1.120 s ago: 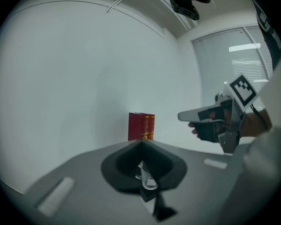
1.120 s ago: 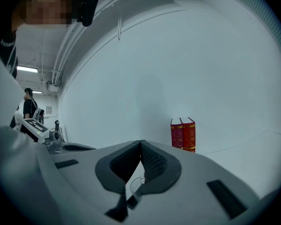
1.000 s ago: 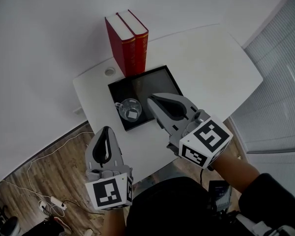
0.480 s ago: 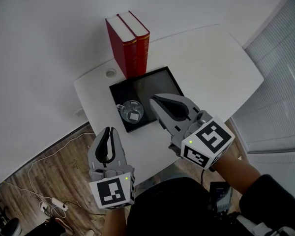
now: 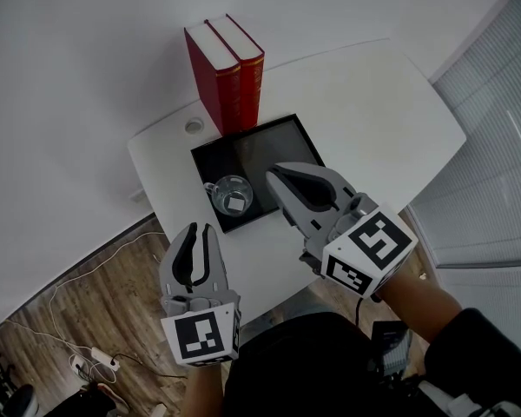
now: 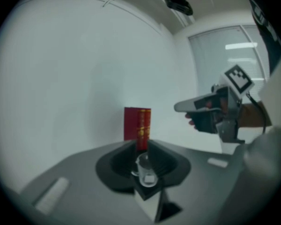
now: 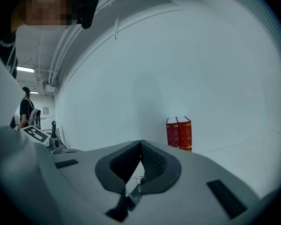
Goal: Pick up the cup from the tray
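Overhead, I see a white table bearing a black tray. The glass cup stands upright in the tray's near-left corner, with a small white square showing at its base. 2 red books stand upright side by side, touching, just behind the tray's far-left corner.

My left gripper hangs at the table's near-left edge, short of the tray and well apart from the cup. Its jaws have just been opening and stand slightly apart, with nothing between them. In the left gripper view the cup appears beyond that narrow gap, in line with it.

My right gripper hovers over the tray, just right of the cup. Its tips are together and it holds nothing.

Below the table at left lies a wood floor with white cables trailing across it.
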Motion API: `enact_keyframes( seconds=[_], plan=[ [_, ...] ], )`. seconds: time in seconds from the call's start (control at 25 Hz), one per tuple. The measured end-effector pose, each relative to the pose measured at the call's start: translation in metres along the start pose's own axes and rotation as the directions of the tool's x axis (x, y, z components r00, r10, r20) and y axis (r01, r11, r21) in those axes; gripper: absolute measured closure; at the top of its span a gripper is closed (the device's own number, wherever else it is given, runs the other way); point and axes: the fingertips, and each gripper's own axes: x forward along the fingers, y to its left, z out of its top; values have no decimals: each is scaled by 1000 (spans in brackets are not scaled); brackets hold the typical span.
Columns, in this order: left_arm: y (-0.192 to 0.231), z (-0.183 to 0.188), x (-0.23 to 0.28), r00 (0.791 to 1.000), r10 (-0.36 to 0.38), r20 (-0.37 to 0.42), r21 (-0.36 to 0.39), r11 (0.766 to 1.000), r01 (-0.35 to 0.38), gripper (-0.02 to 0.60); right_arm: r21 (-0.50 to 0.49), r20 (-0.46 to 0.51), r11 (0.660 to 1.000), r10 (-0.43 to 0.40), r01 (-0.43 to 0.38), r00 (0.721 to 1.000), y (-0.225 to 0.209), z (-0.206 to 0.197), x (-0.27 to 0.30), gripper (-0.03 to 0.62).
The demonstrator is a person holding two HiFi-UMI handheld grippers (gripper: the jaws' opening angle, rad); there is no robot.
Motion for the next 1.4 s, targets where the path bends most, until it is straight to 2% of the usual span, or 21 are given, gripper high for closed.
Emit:
enact_keyframes(
  seconds=[0.24, 0.72, 0.96, 1.08, 1.24, 1.4],
  plan=[
    [-9, -8, 8, 999, -34, -15, -6, 999, 34, 457, 10, -8, 1000, -4, 4, 1000, -6, -5, 1, 580],
    [-23, -24, 24, 997, -60, -55, -18, 998, 59, 336, 25, -31, 1000, 1, 0, 1000, -22, -14, 0, 580],
    [-30, -30, 34, 996, -75, -50, -28, 997, 74, 297, 35, -43, 999, -1, 3, 999, -31, -19, -2, 580],
    [-32, -37, 38, 995, -85, -60, -33, 996, 83, 264, 40, -47, 999, -7, 9, 999, -36, -21, -2, 580],
    [-36, -49, 44, 990, -107, -90, -14, 994, 106, 250, 52, -50, 999, -16, 18, 999, -43, -23, -3, 580],
    [-38, -58, 50, 987, -121, -105, -26, 993, 119, 228, 52, -57, 998, -14, 17, 998, -47, -25, -2, 580]
  ],
)
